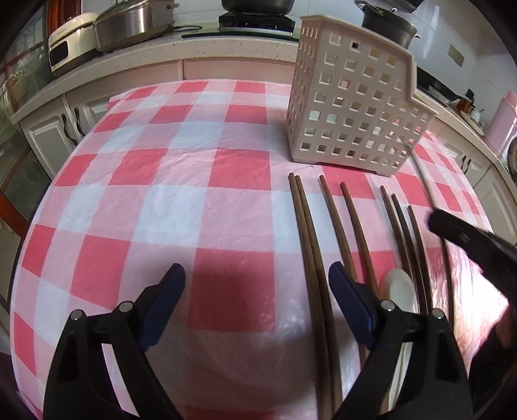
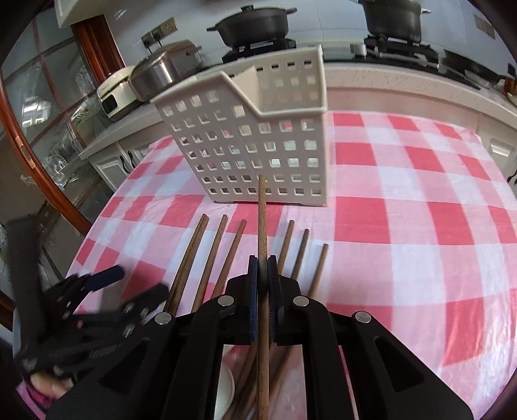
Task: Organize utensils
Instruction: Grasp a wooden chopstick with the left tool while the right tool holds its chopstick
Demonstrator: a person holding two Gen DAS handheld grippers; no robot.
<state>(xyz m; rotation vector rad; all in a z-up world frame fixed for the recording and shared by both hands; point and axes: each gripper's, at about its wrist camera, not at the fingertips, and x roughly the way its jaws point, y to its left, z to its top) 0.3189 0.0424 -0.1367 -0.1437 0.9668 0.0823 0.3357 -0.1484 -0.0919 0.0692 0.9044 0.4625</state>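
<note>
Several brown wooden chopsticks (image 1: 310,245) lie side by side on the checked cloth in front of a beige perforated utensil basket (image 1: 352,106). My left gripper (image 1: 257,281) is open and empty, low over the cloth just left of the chopsticks. A white spoon (image 1: 399,289) lies among them. In the right wrist view my right gripper (image 2: 262,268) is shut on one chopstick (image 2: 262,219), lifted and pointing at the basket (image 2: 255,142). The other chopsticks (image 2: 213,255) lie below it. The right gripper shows blurred in the left wrist view (image 1: 458,236).
The table has a red, pink and white checked cloth (image 1: 168,181). Behind it runs a kitchen counter (image 1: 135,55) with a steel cooker, a white appliance and black pots on a stove (image 2: 255,22). A glass cabinet door (image 2: 48,129) stands at the left.
</note>
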